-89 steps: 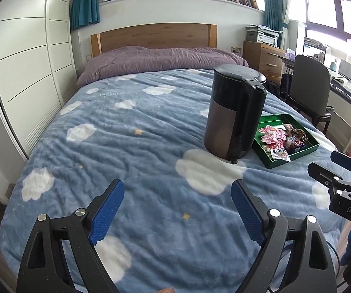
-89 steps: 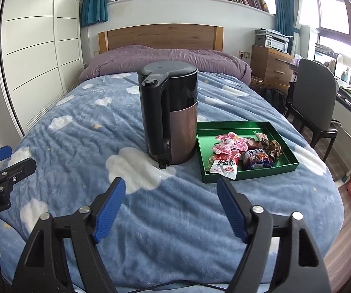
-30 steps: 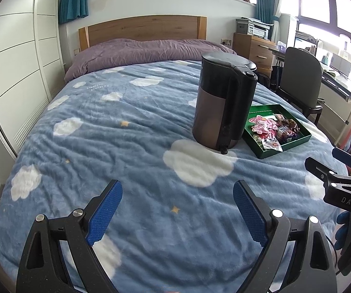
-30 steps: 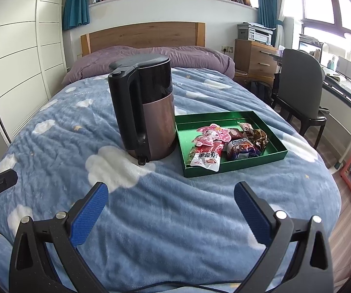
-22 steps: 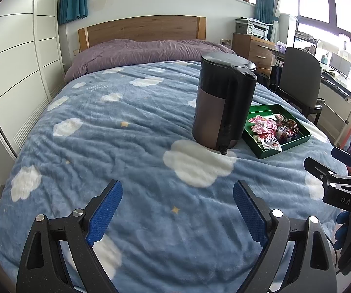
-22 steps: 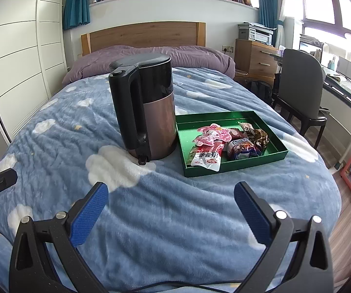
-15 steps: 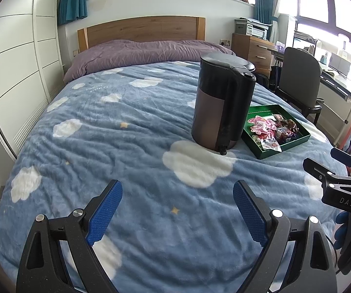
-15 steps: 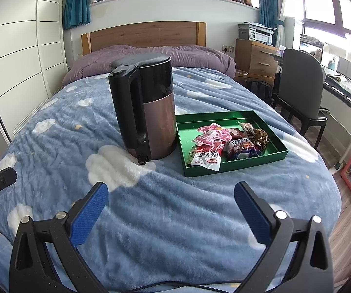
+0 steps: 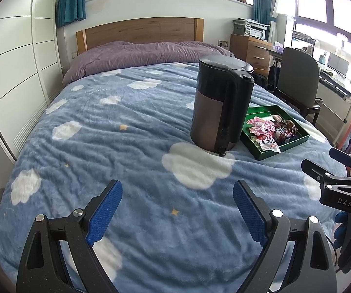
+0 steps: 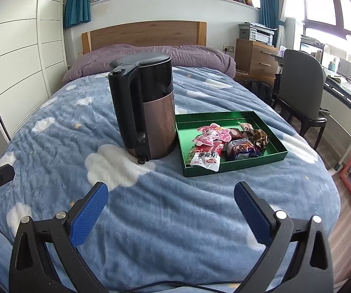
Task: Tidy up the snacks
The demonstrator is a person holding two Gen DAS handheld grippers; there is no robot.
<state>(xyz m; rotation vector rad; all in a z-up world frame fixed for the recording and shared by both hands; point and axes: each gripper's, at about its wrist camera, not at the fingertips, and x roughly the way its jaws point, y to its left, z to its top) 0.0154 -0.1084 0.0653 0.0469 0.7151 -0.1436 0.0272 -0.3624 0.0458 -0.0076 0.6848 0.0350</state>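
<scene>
Hovering over a cloud-print blanket (image 10: pixel 151 219), the right gripper (image 10: pixel 170 195) gapes wide, holding nothing; the green tray (image 10: pixel 234 167) of snack packets (image 10: pixel 214 146) lies at its 1 o'clock, apparently long axis crosswise, beside a kettle (image 10: pixel 148 107); the left gripper (image 9: pixel 178 195), equally spread and empty, sits farther off

Open blanket (image 10: pixel 165 210) lies between the tongs and the green tray (image 10: pixel 236 164). The tall kettle (image 10: pixel 146 112) stands just beside the tray's left wall, blocking approach from that side.
</scene>
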